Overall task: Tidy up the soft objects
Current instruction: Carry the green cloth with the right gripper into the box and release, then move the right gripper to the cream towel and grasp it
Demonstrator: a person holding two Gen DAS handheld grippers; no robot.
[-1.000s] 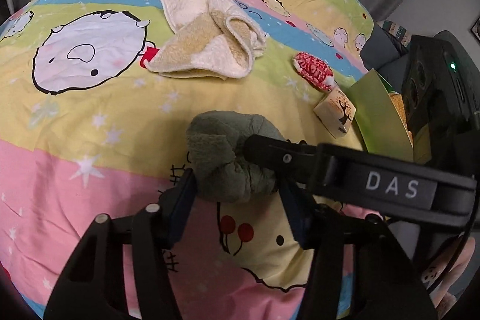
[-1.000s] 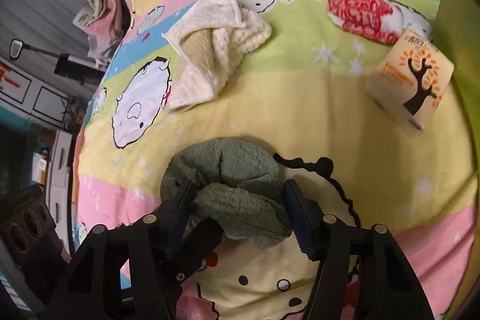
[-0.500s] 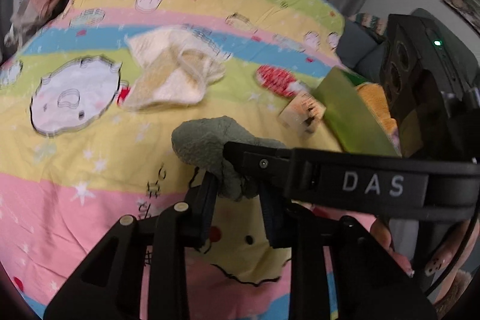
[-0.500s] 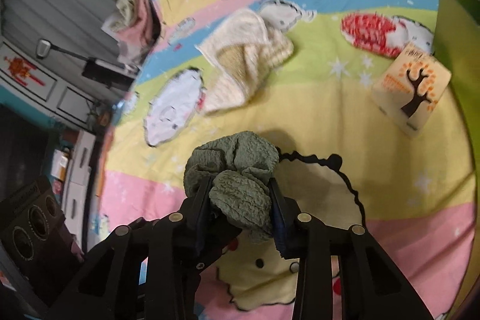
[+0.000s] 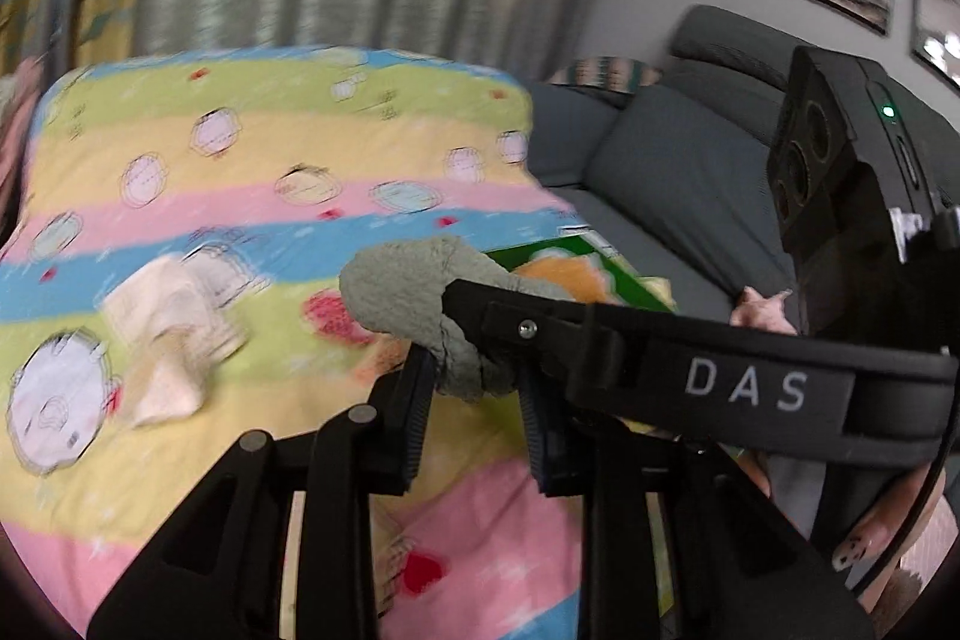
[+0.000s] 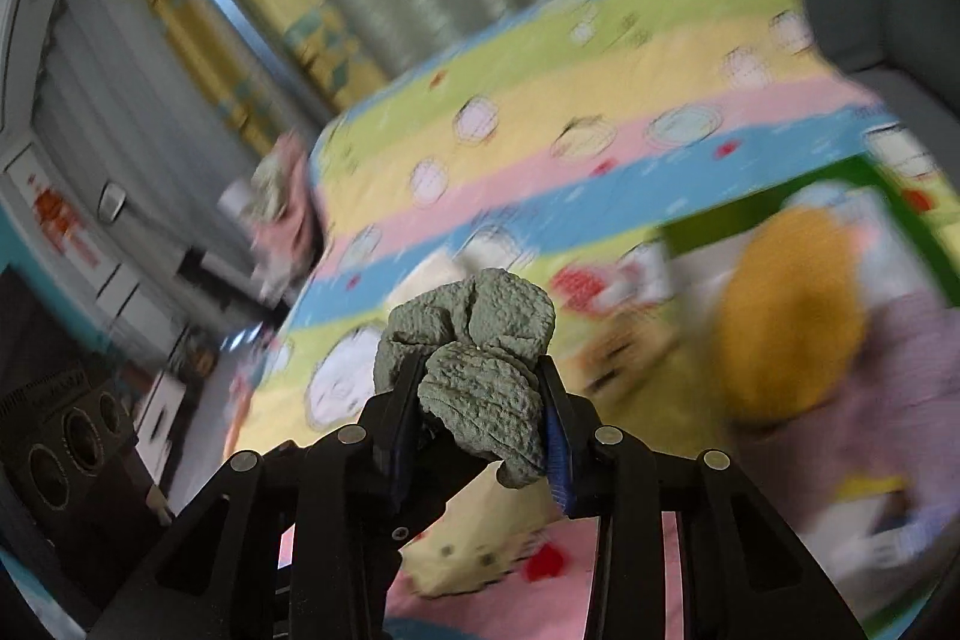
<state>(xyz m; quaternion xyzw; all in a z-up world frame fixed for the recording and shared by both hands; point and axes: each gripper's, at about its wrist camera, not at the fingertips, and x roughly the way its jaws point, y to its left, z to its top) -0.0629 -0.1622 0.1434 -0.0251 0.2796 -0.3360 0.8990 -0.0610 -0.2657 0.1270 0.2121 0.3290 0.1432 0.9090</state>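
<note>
Both grippers are shut on one rolled grey-green cloth (image 5: pixel 408 289), which shows in the right wrist view too (image 6: pixel 480 370). My left gripper (image 5: pixel 477 388) and my right gripper (image 6: pixel 477 412) hold it lifted above the striped cartoon bedspread (image 5: pixel 240 148). The right gripper's black arm crosses the left wrist view over the cloth. A cream towel (image 5: pixel 174 316) lies crumpled on the bed to the left. A green box (image 6: pixel 900 196) with an orange soft thing (image 6: pixel 792 316) inside lies at the right.
A red-and-white patterned soft item (image 5: pixel 327 313) lies on the bed beside the box. A grey sofa (image 5: pixel 672 184) stands to the right of the bed. Curtains hang behind. A pink clothes pile (image 6: pixel 282 214) sits at the bed's far left edge.
Both grippers have closed tight on the grey-green cloth and lifted it off the bed. The views have tilted up and swung right toward the green box.
</note>
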